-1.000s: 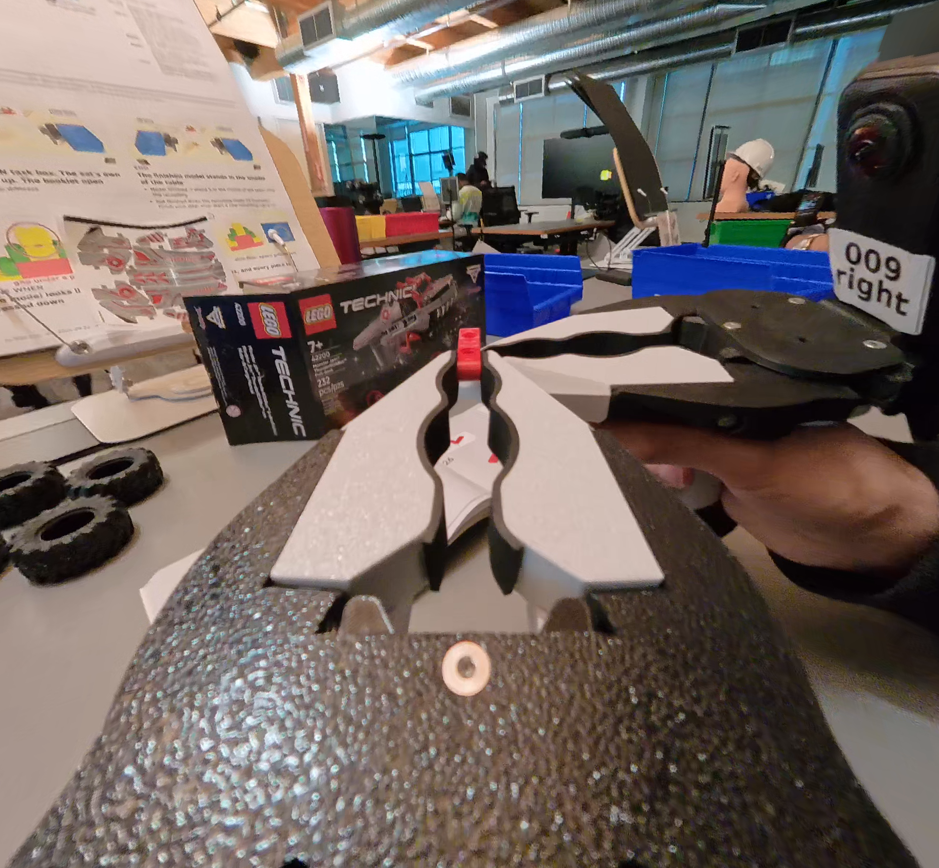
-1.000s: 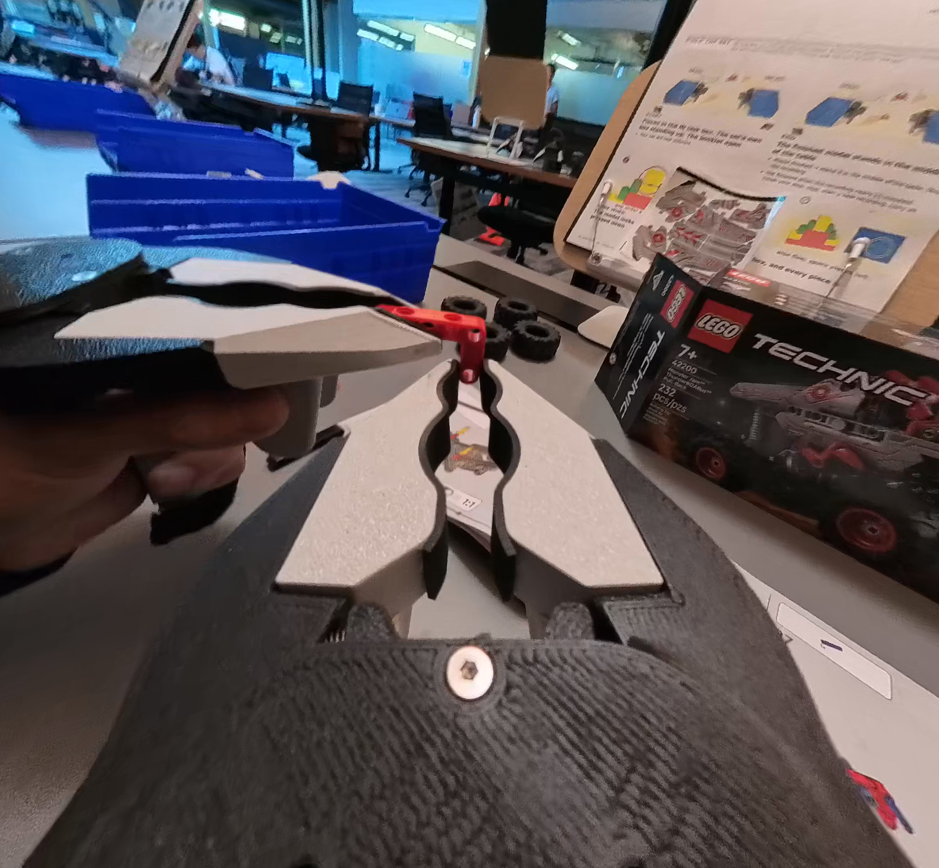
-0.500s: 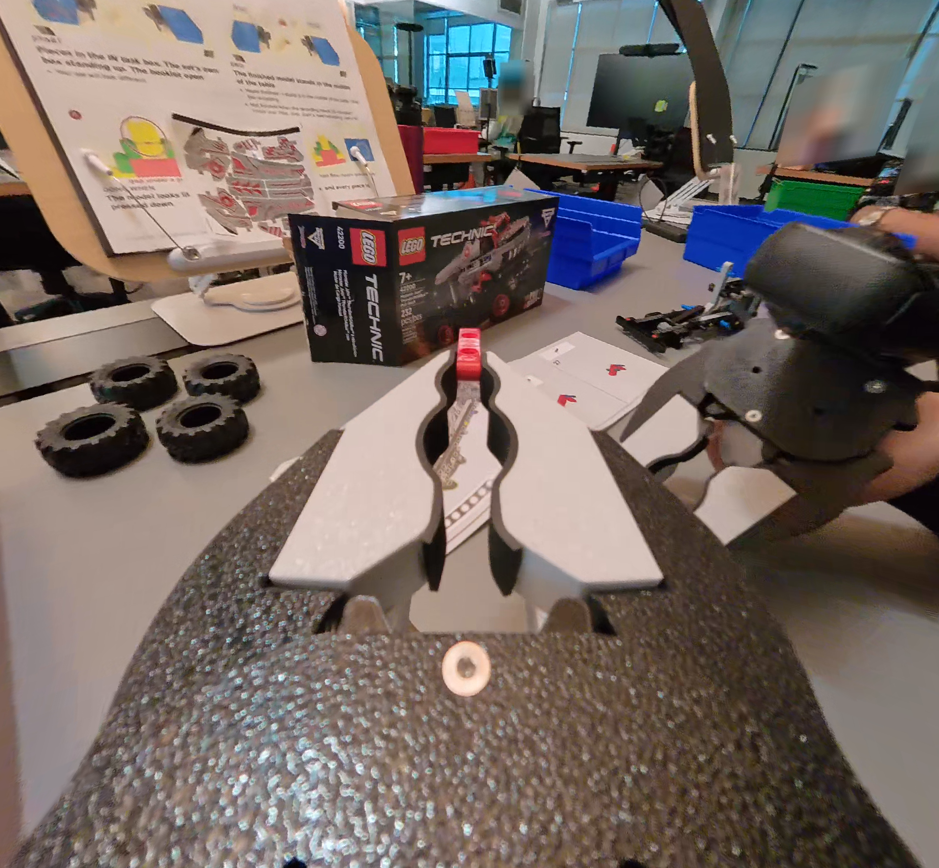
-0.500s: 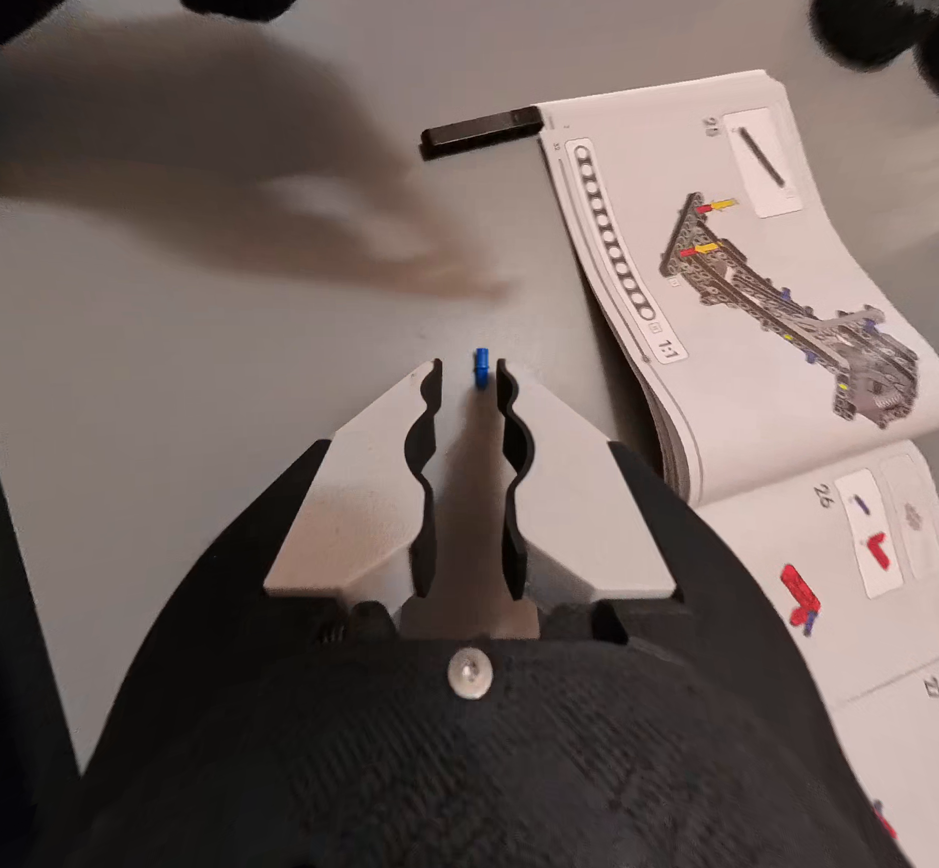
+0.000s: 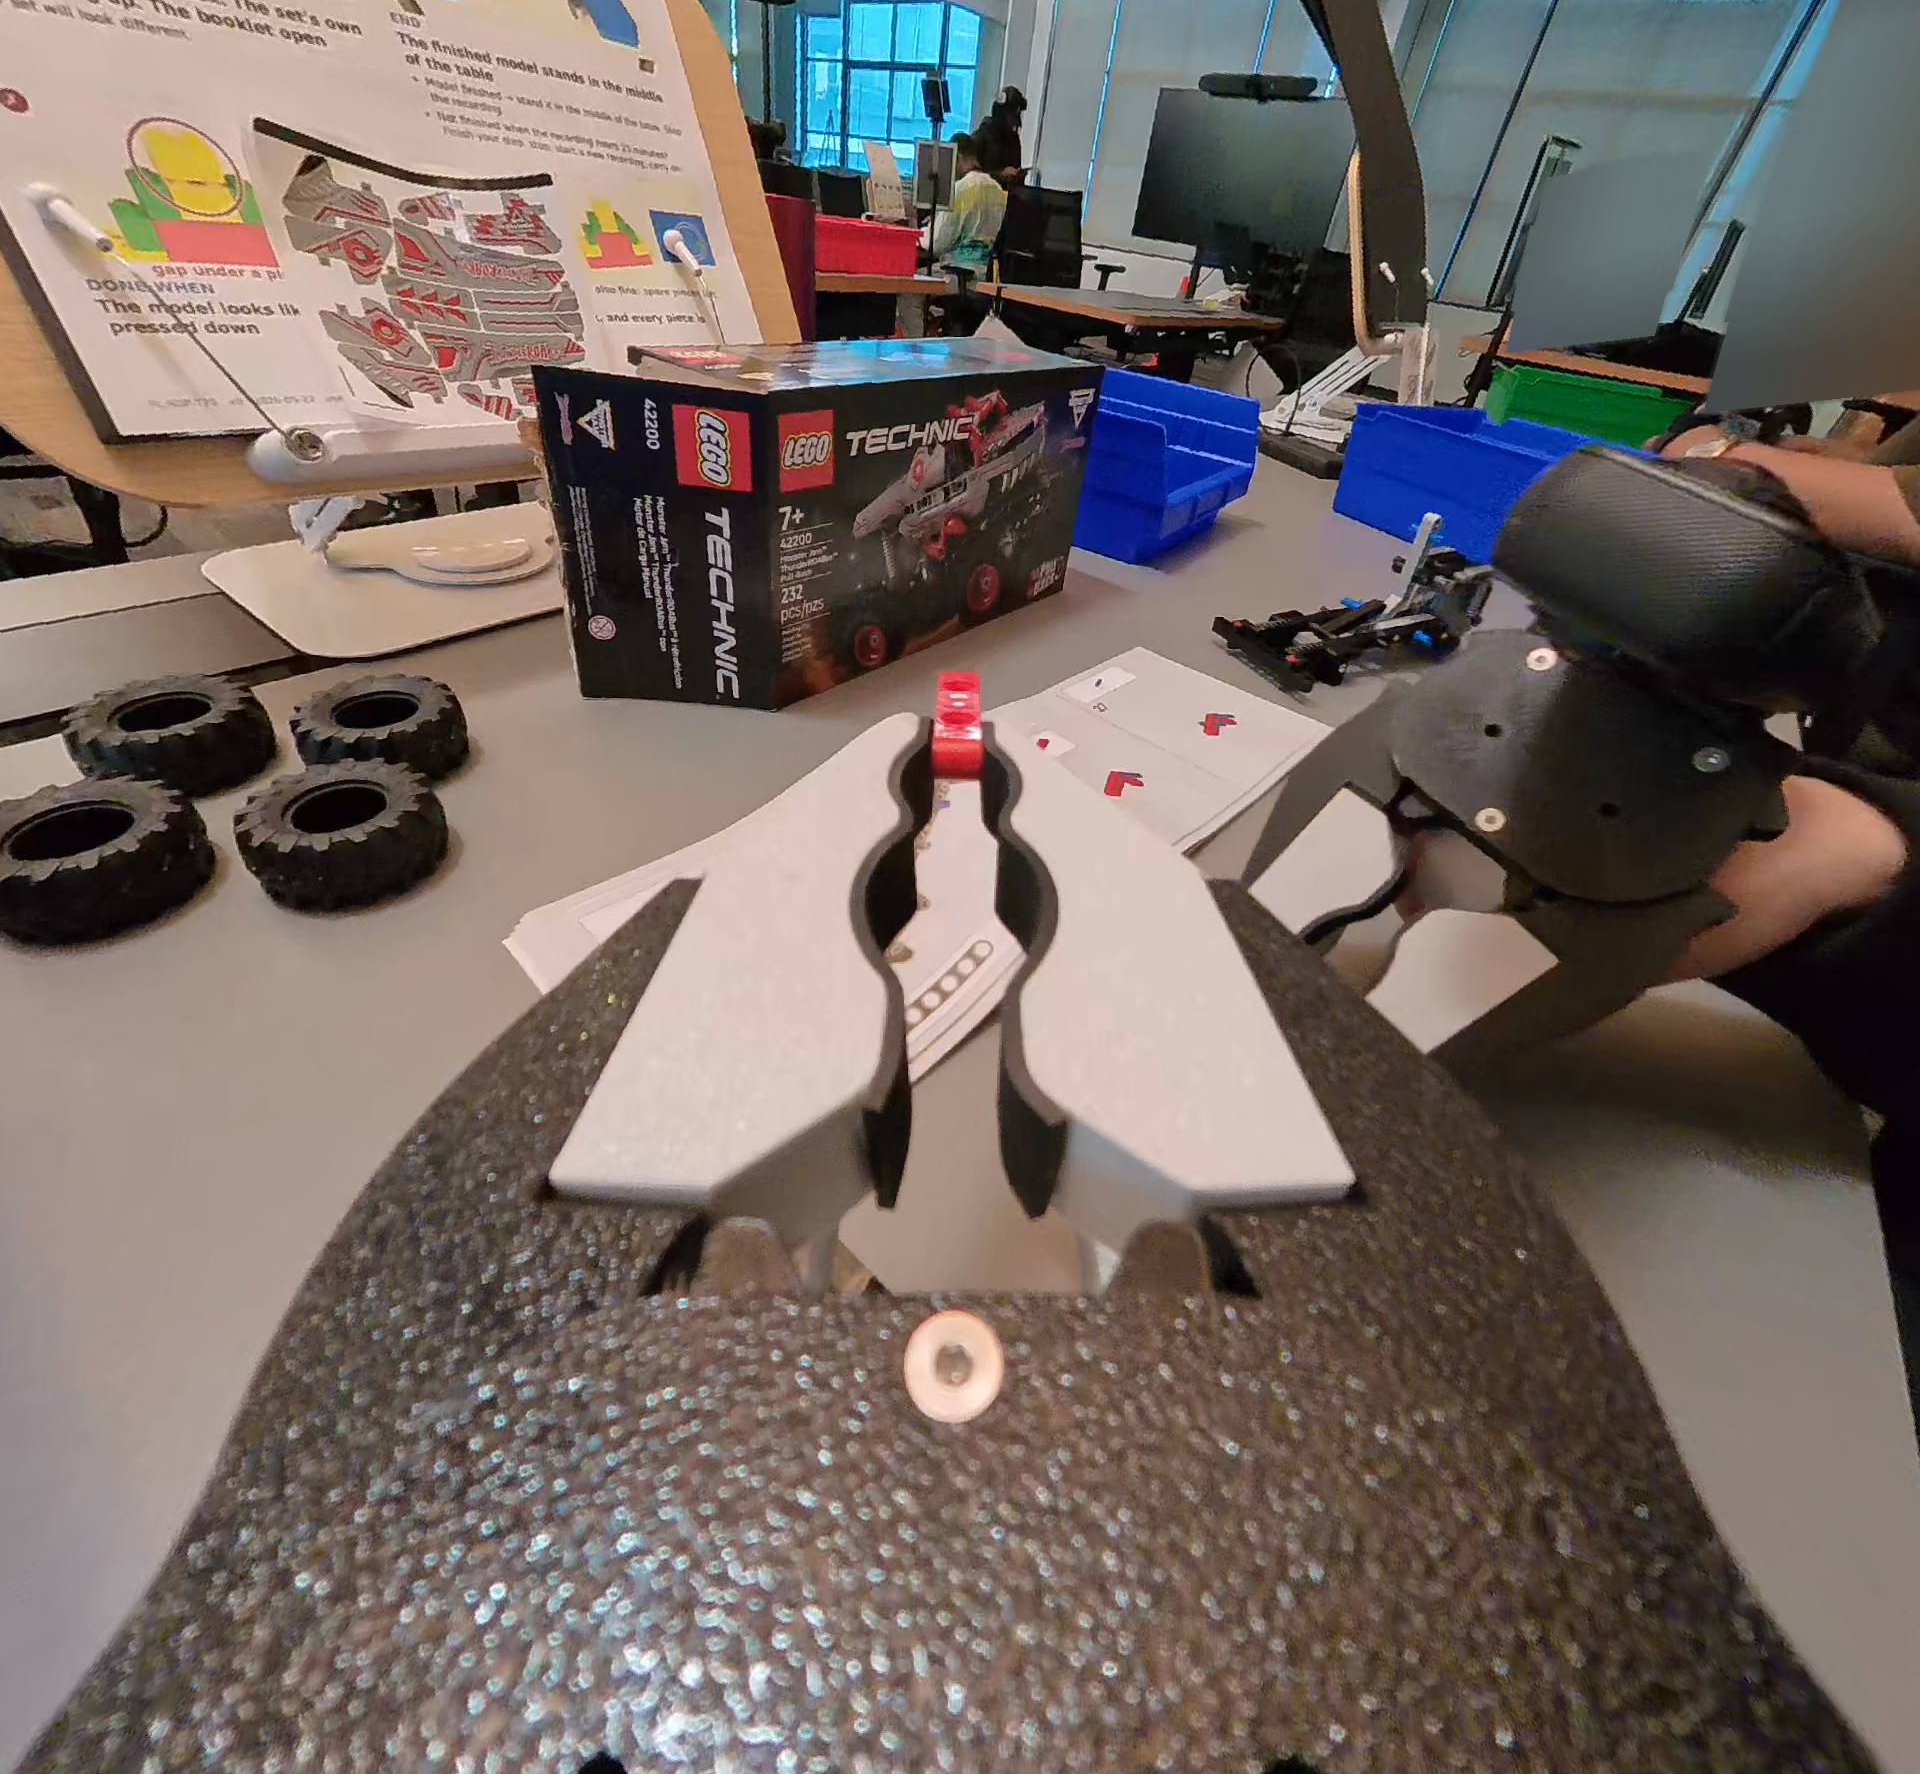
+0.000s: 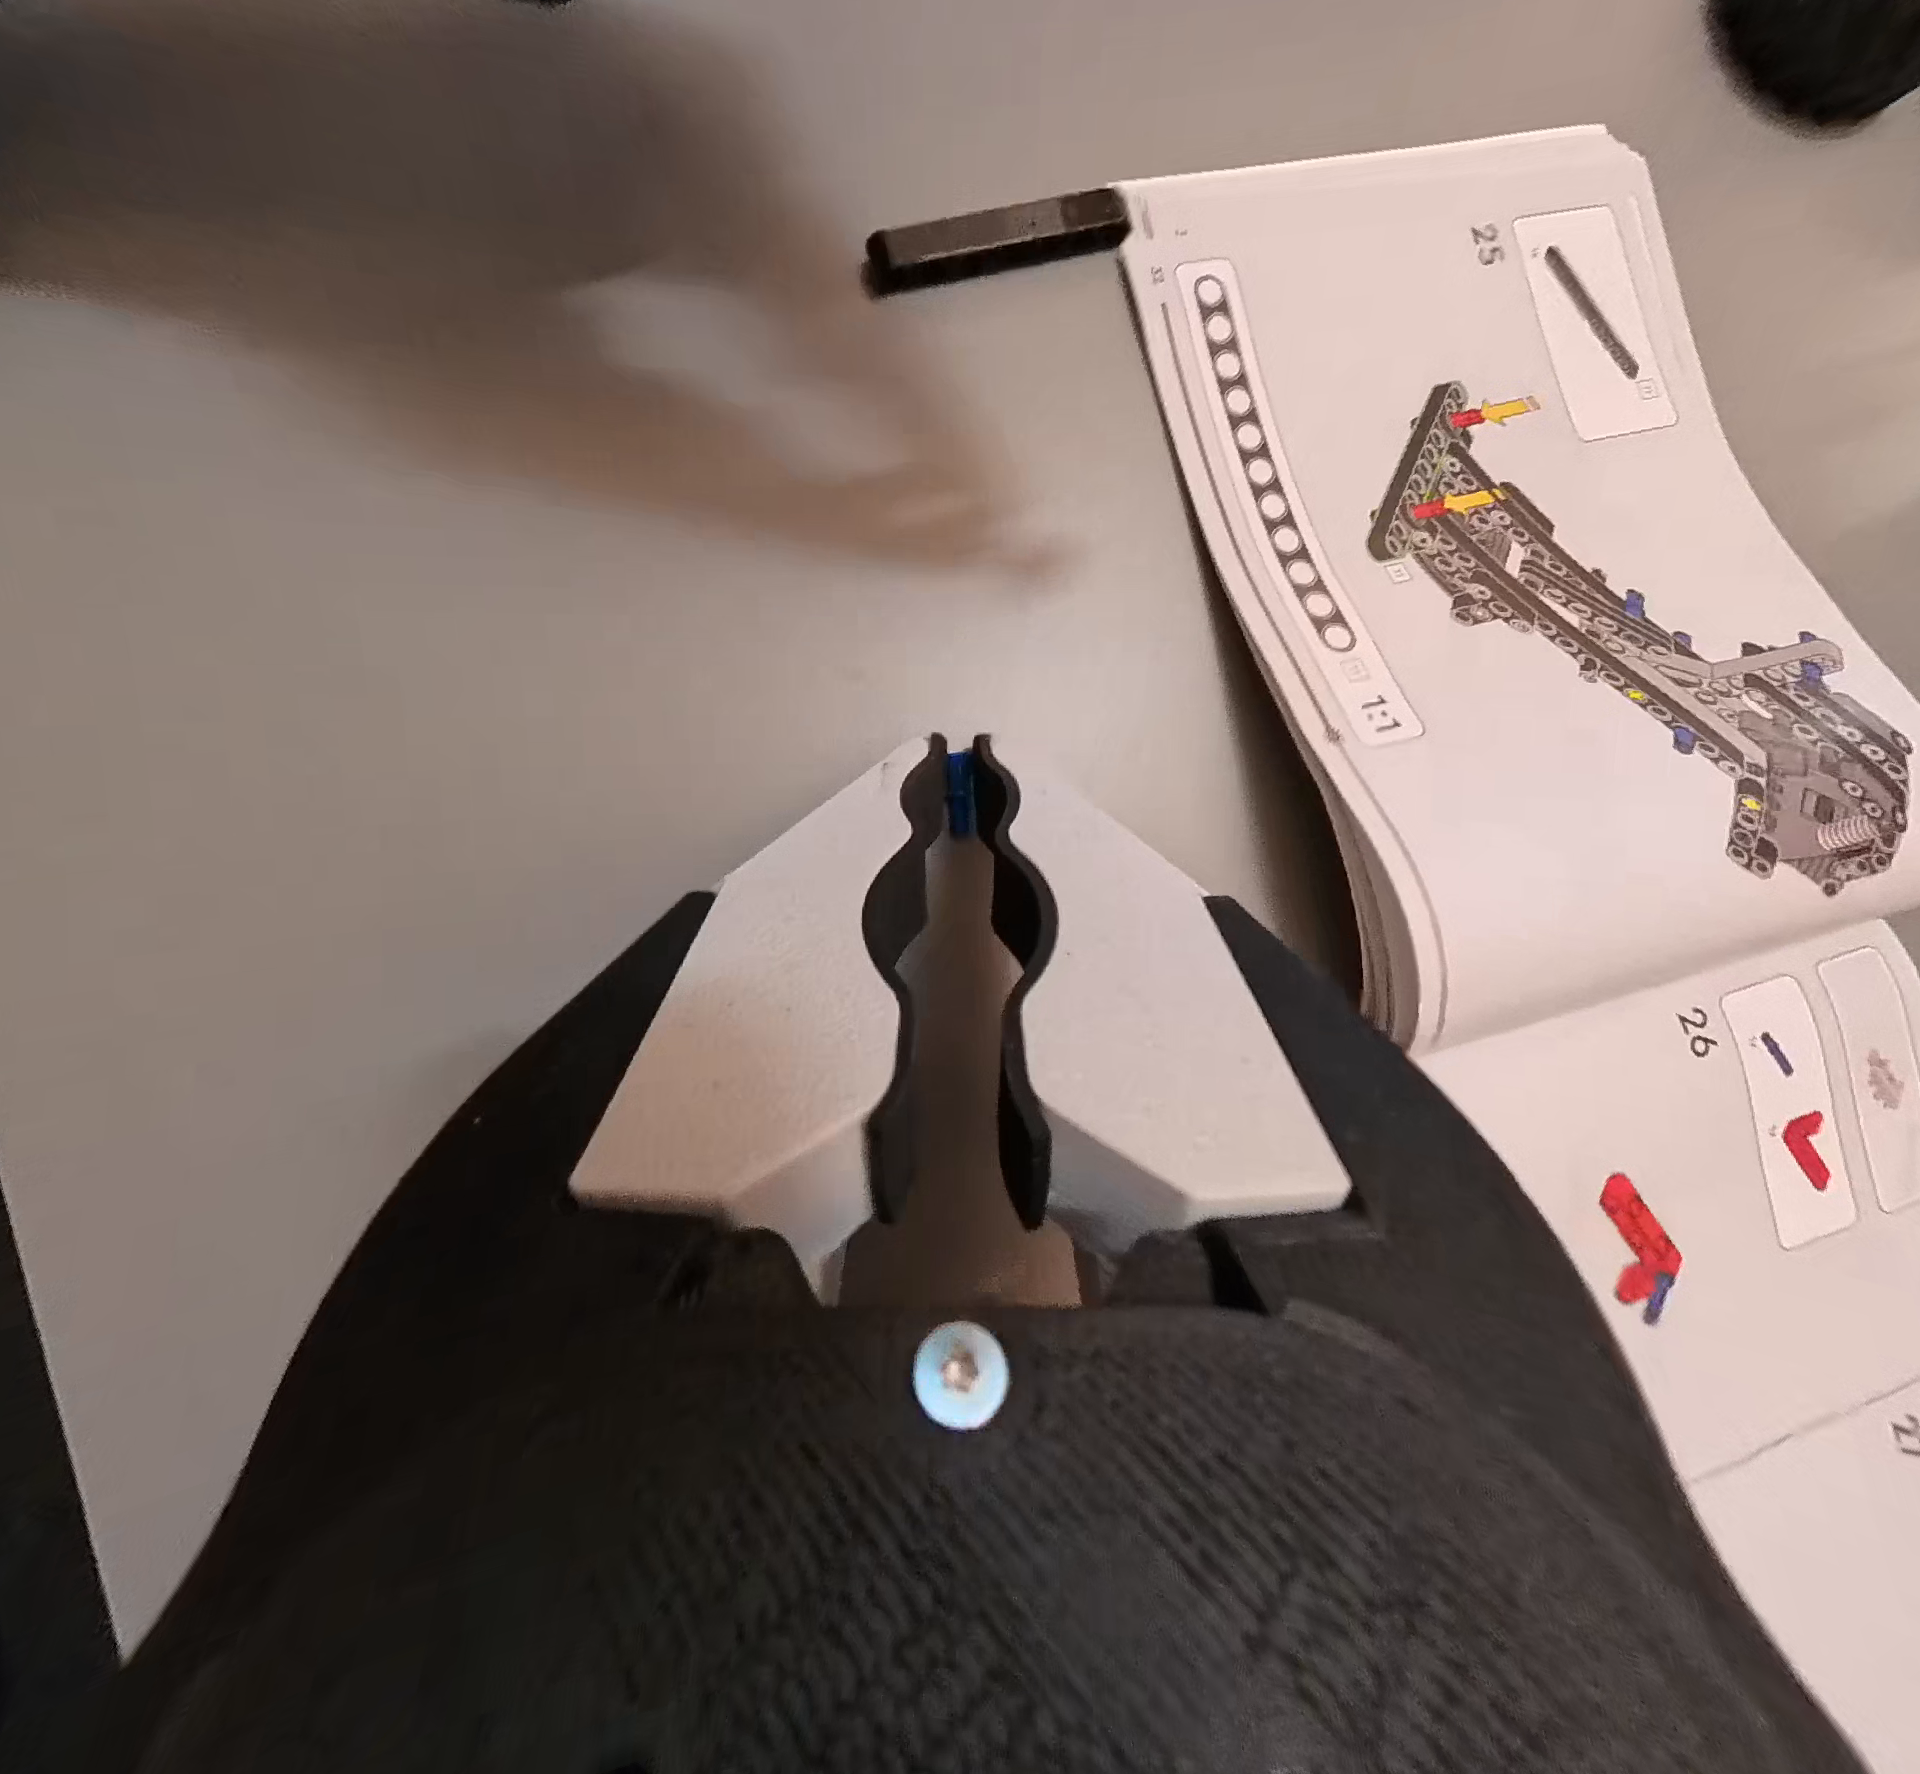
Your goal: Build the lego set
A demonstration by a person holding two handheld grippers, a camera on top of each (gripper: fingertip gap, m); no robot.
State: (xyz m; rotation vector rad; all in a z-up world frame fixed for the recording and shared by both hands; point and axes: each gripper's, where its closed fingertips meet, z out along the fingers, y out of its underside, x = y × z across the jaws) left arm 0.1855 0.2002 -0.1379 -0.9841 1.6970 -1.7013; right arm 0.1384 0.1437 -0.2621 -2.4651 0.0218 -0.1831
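Right claw closes from half a second ago, now pinching blue pin on tabletop, pin axis along fingers; left claw grips red beam upright.

Left wrist cam sits low over the grey table, looking level across it toward the far office. Right wrist cam points straight down, close to the tabletop. Both catch the open booklet.
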